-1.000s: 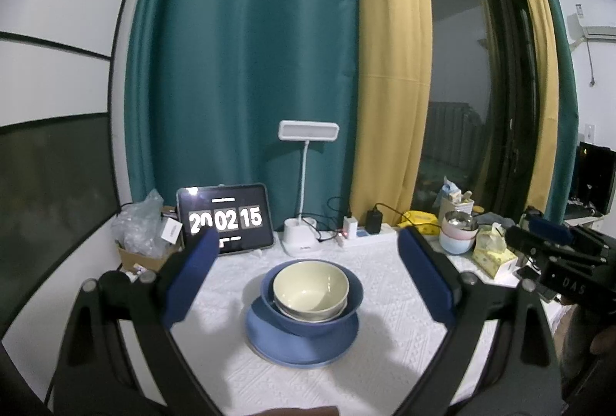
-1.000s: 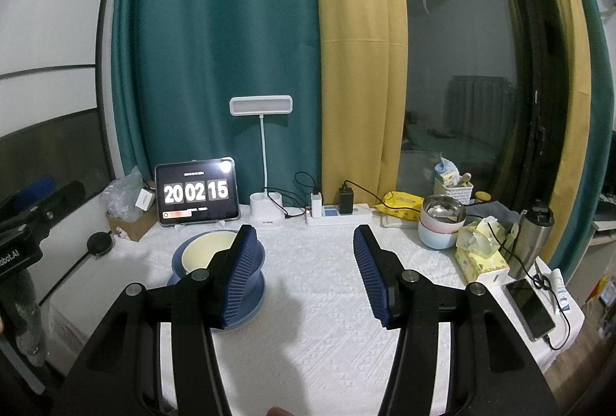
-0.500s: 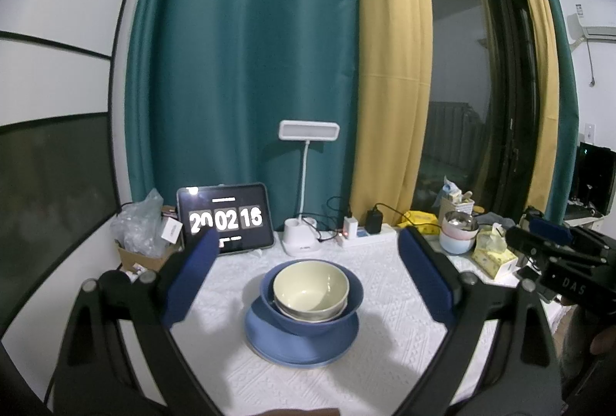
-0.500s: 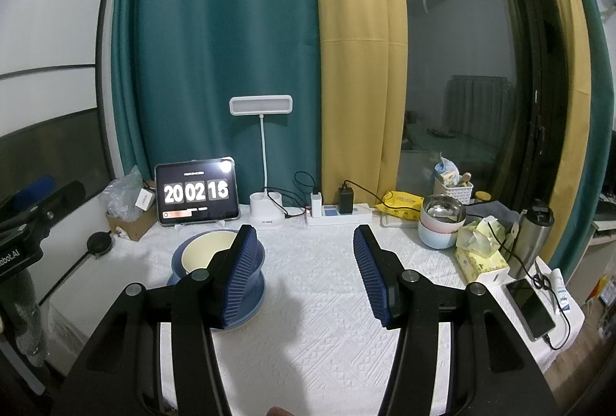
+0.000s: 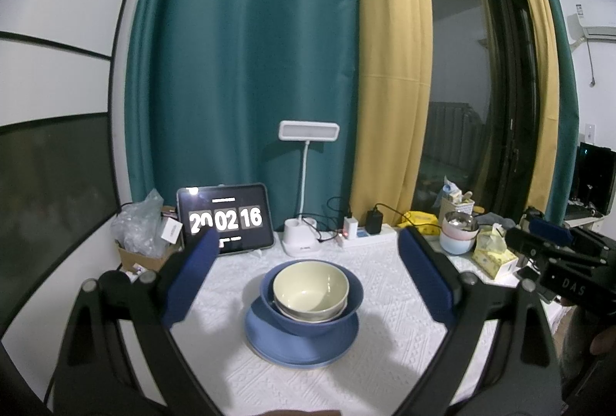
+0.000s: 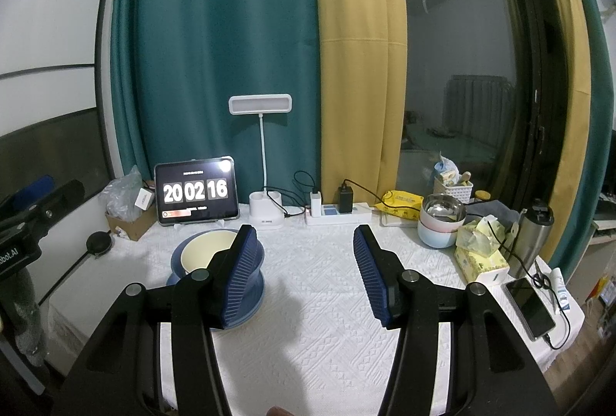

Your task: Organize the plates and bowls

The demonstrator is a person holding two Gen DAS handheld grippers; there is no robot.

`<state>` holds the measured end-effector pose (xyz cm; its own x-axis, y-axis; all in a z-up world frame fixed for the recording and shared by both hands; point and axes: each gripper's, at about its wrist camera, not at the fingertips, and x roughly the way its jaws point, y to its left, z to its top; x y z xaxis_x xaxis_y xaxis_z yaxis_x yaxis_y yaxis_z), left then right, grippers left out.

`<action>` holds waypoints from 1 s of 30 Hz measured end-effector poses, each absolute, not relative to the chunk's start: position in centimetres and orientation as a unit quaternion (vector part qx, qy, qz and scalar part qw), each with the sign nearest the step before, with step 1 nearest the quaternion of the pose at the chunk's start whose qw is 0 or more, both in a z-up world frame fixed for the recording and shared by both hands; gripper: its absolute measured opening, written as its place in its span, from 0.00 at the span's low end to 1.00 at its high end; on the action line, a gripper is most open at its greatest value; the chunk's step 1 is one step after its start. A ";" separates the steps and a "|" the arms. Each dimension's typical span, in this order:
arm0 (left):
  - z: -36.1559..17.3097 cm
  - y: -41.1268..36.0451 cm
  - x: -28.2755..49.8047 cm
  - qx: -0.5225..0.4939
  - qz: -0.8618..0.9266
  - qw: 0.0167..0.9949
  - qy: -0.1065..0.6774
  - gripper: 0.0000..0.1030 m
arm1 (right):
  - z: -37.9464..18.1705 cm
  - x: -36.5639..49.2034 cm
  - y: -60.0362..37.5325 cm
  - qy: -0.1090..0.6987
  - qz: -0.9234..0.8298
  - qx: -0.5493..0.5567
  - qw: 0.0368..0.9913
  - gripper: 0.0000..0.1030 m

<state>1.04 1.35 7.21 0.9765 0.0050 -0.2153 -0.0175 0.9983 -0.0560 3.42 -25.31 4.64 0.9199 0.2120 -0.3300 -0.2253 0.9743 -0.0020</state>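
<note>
Both tongs (image 5: 308,242) (image 6: 302,235) gape above bare tablecloth (image 6: 319,300) beside stacked bowls (image 5: 311,291).

Both cameras ride on the handheld grippers and look forward along their fingers, tilted slightly down at the white-clothed table (image 5: 385,369), facing the teal and yellow curtains. The left wrist view sits close behind the stacked bowls (image 5: 311,291), which lie centred ahead of it. The right wrist view stands further right, so the same stack (image 6: 200,254) falls on its left. Both share the clock tablet (image 5: 227,219), desk lamp (image 6: 261,161) and power strip (image 6: 338,215).
</note>
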 end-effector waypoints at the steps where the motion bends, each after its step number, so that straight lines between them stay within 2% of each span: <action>1: 7.2 1.4 1.0 -0.029 0.005 0.994 0.109 0.92 | 4.6 3.4 -25.3 0.166 0.112 -0.020 0.980 0.54; 30: 7.2 1.1 1.1 -0.030 0.006 0.994 0.106 0.92 | 4.6 3.5 -25.2 0.167 0.111 -0.020 0.979 0.54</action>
